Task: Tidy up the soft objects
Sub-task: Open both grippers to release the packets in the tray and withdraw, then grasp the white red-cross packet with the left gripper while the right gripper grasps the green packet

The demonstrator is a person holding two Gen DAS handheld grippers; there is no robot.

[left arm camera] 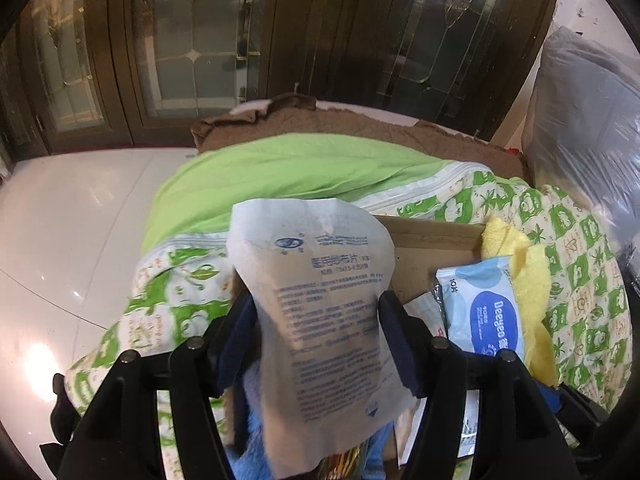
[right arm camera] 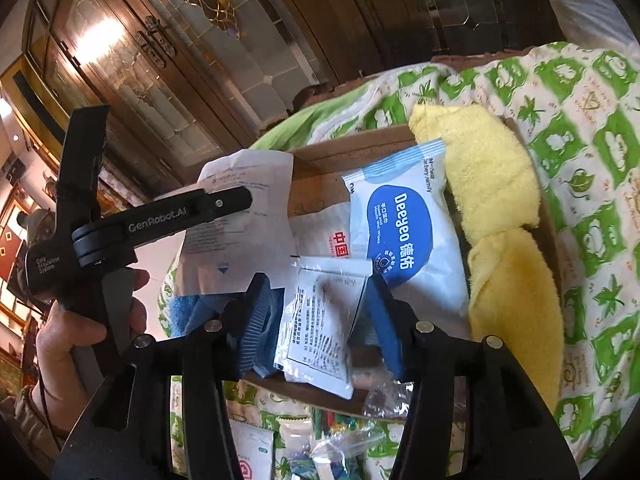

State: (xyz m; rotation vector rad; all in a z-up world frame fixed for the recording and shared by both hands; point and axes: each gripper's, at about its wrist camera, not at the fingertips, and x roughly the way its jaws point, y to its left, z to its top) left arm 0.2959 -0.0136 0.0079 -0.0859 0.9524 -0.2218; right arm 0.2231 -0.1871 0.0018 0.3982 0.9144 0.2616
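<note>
Overhead, dark wooden cabinet doors (left arm camera: 200, 40) with leaded glass fill the room behind a bed spread with a green-printed quilt (left arm camera: 576, 280). On the quilt sits a cardboard box (left arm camera: 436, 240), a yellow towel (right arm camera: 492, 184) along its far-right edge, a blue wipes pack (right arm camera: 404, 232) beside it. Left gripper (left arm camera: 316, 312), jaws partway apart, has a white paper pouch (left arm camera: 316, 280) between them; right gripper (right arm camera: 316, 304) likewise flanks a small clear sachet (right arm camera: 324, 328).
</note>
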